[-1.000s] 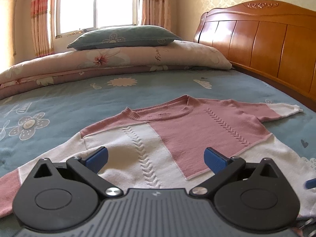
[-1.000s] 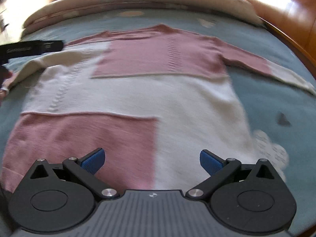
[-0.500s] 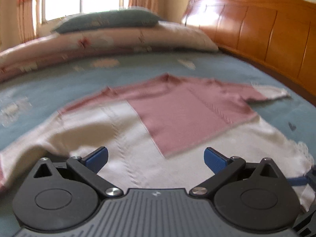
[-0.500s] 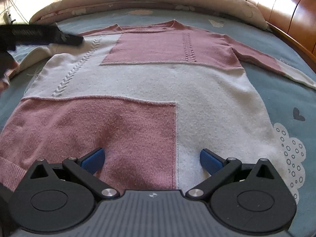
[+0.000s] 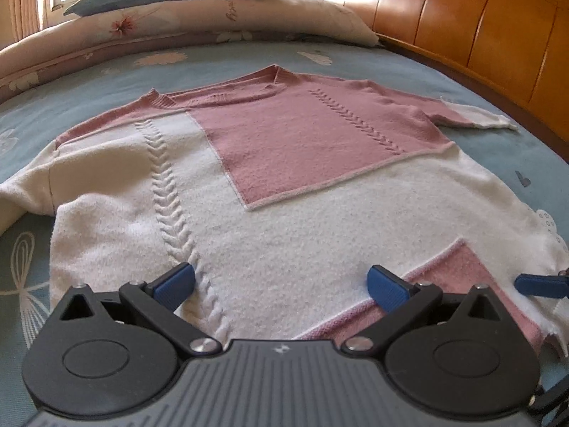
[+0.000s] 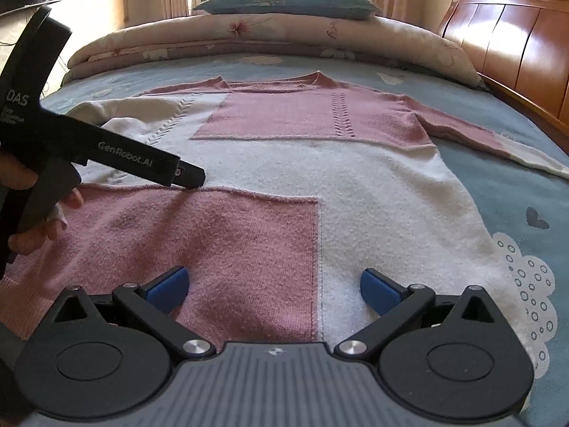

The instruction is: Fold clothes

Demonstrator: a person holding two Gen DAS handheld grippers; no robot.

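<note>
A pink and white knitted sweater [image 5: 284,185] [image 6: 355,185] lies flat, front up, on the blue bed sheet, neck toward the pillows. My left gripper [image 5: 281,286] hovers open low over its white left half, nothing between the fingers. My right gripper [image 6: 274,290] is open too, low over the hem where pink meets white. In the right wrist view the left gripper's black body [image 6: 106,153] reaches in from the left, held by a hand [image 6: 21,192]. A blue fingertip [image 5: 540,284] of the right gripper shows at the left wrist view's right edge.
A rolled floral quilt [image 6: 270,42] with a blue-green pillow [image 6: 284,1] on top lies along the far side of the bed. A wooden headboard [image 5: 480,28] runs along the right. Blue sheet [image 6: 526,185] is bare to the right of the sweater.
Both grippers moved in lower and nearer the sweater's lower part. The left gripper swung right, toward the hem. The sweater's left sleeve has bunched up a little.
</note>
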